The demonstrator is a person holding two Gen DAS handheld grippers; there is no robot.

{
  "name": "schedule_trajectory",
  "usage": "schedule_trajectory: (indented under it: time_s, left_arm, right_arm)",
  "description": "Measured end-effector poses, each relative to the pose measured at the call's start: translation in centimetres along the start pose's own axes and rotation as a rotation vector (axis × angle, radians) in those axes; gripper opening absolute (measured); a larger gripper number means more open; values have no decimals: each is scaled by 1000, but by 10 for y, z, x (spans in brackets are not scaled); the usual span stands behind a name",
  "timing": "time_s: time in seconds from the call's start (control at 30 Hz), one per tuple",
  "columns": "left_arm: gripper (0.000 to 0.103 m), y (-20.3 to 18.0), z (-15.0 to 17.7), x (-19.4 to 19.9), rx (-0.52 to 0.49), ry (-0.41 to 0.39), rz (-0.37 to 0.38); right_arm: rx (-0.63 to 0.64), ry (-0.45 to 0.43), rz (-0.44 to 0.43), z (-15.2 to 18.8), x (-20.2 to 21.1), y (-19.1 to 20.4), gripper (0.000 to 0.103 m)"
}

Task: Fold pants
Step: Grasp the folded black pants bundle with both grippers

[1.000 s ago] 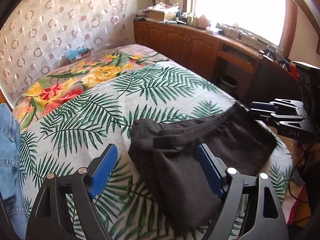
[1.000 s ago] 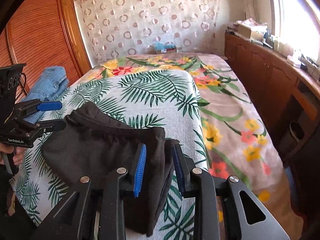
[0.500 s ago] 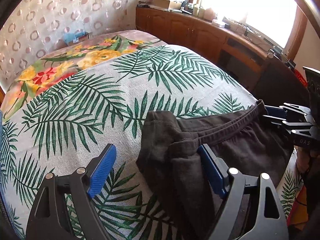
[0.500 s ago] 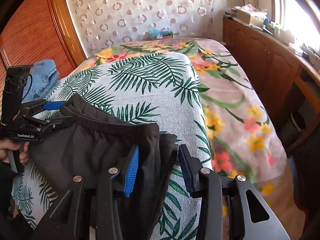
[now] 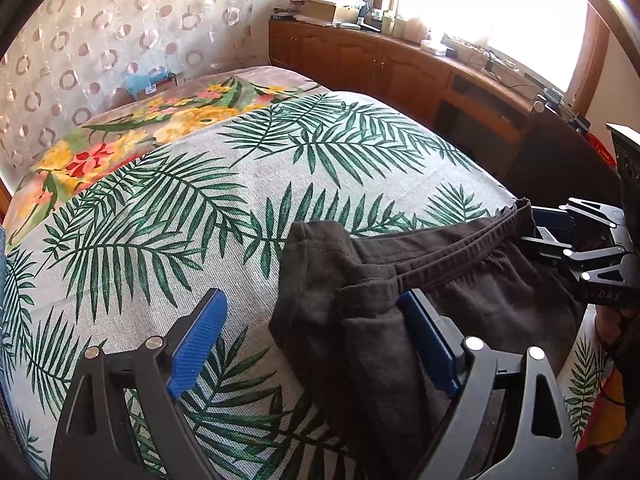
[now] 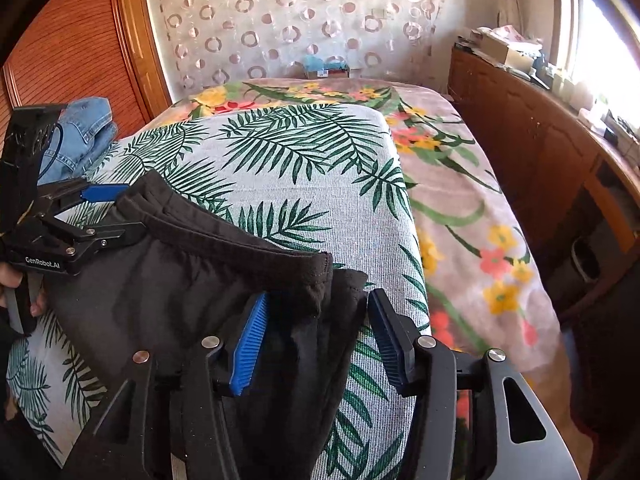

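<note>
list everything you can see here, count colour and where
pants: 1, black, folded on the near end of the bed, waistband facing away
palm-leaf cover: 1, grey with green leaves, under the pants
floral blanket: 1, pinkish with yellow and red flowers, beneath the cover
jeans: 1, blue denim, on the bed's left edge
cabinets: 1 run, brown wood, under the window, cluttered top
curtain: 1, pale with circles, behind the bed
left gripper: open, black with blue pads, astride the pants' left end
right gripper: open, same colours, astride the right end
</note>
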State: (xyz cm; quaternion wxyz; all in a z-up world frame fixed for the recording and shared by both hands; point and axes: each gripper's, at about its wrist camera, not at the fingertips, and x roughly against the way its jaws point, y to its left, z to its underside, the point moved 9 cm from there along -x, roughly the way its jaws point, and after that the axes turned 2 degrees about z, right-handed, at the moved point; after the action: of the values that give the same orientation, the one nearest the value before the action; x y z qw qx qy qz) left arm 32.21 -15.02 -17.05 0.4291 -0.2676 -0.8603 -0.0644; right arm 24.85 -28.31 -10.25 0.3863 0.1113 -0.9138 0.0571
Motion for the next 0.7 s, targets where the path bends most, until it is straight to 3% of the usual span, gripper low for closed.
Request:
schedule_trajectory:
  time_s: [0.1, 0.2, 0.27, 0.5, 0.7]
  left_arm:
    - [89, 0, -1, 1, 13, -8, 22]
    - [89, -2, 0, 5, 33, -21, 72]
    - [79, -3, -1, 7, 39, -30, 93]
    - [56, -11, -1, 9, 34, -38, 143]
    - [52, -11, 0, 9, 32, -38, 154]
  right_arm:
    - [-2, 1, 2, -1, 0, 1, 50]
    - [-8, 1, -30, -1, 1, 3, 34]
    - [-12, 8, -49, 0, 1, 4, 26]
    - [-28, 10, -79, -1, 1, 0, 24]
    - [6, 16, -57, -1, -1, 6, 25]
